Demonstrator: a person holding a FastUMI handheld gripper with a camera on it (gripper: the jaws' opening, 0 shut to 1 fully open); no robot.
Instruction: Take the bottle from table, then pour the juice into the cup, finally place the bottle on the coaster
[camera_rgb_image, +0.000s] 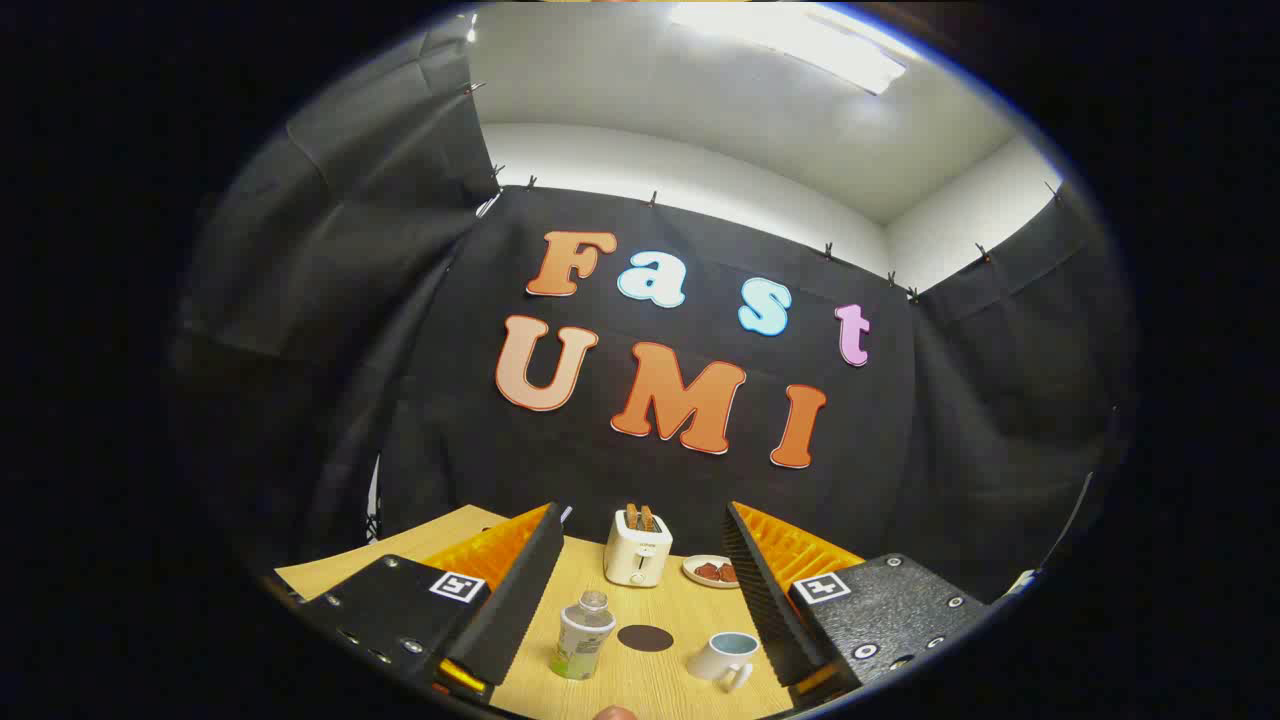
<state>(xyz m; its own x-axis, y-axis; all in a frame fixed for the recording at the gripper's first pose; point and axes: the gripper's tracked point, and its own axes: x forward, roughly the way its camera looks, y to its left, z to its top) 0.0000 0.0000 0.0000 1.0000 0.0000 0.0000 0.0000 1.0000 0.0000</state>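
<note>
A small bottle with a pale green label and clear cap stands upright on the wooden table, just ahead of my left finger. A dark round coaster lies to its right, flat on the wood. Right of the coaster sits a white cup with a pale blue inside, its handle toward me, close to my right finger. My gripper is open wide above the table with nothing between its fingers; bottle, coaster and cup all show in the gap.
A white toaster with two slices of toast stands farther back on the table. A small plate with reddish-brown food sits to its right. Black cloth walls close the booth behind and at both sides.
</note>
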